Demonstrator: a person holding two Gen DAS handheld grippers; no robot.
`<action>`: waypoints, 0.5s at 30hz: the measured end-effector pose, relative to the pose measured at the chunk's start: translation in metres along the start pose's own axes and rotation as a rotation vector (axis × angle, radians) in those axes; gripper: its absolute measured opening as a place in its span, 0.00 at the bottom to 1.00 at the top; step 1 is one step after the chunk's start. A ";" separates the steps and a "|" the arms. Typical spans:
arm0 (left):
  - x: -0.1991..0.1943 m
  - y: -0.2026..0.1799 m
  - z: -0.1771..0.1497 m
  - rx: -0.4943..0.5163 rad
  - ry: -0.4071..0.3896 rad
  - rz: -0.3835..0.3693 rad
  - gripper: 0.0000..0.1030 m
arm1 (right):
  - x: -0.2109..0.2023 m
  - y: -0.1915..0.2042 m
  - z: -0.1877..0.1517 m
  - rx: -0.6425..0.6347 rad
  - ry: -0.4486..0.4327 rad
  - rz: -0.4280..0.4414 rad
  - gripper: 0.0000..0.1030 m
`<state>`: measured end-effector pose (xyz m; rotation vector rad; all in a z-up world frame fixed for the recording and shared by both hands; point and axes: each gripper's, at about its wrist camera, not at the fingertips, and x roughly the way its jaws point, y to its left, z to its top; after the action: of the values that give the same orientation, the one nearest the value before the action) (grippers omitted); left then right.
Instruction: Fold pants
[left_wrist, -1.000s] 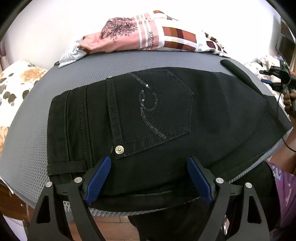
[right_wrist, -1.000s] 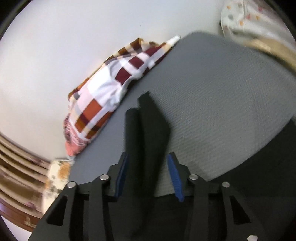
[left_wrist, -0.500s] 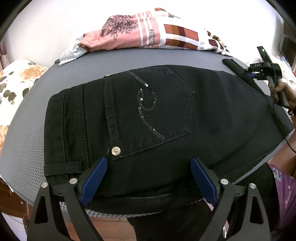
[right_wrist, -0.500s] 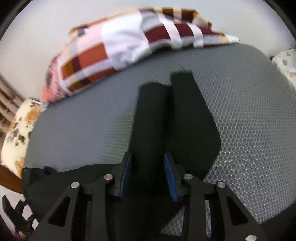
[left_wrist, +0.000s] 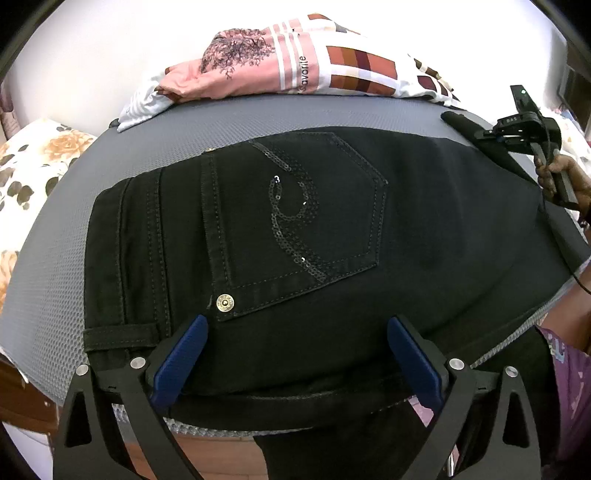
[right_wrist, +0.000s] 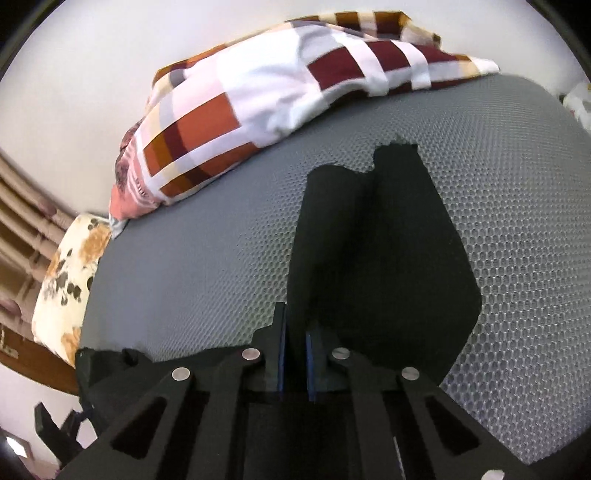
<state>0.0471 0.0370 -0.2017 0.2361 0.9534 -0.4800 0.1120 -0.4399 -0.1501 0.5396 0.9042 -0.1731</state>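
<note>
Flat across grey mat (left_wrist: 66, 236): black pants (left_wrist: 424, 229), sequinned pocket up, long axis left-right, waistband at left edge. Left gripper (left_wrist: 295, 354) spread, jaws just widened; right gripper (right_wrist: 294, 363) just closed, pinching pants' hem.

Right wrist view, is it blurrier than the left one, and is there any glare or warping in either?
Right wrist view: softer overall, the checked cloth smeared, the black pants almost featureless. Left wrist view: sharp, pocket stitching and brass rivet crisp, small glints on the sequins. Both views: strong fisheye bowing of the grey mat, dark corners, even soft light.
</note>
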 end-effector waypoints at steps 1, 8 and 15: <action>0.000 0.001 0.000 -0.005 0.000 -0.002 0.95 | 0.005 -0.004 0.002 0.026 0.025 0.008 0.16; 0.002 -0.002 0.003 -0.003 0.005 0.009 0.96 | 0.009 -0.036 0.006 0.259 0.010 0.175 0.08; 0.004 0.000 0.004 -0.007 0.001 -0.001 0.96 | -0.107 -0.067 -0.040 0.429 -0.258 0.220 0.07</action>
<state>0.0519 0.0343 -0.2023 0.2294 0.9565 -0.4770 -0.0061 -0.4854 -0.1107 0.9870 0.5498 -0.2325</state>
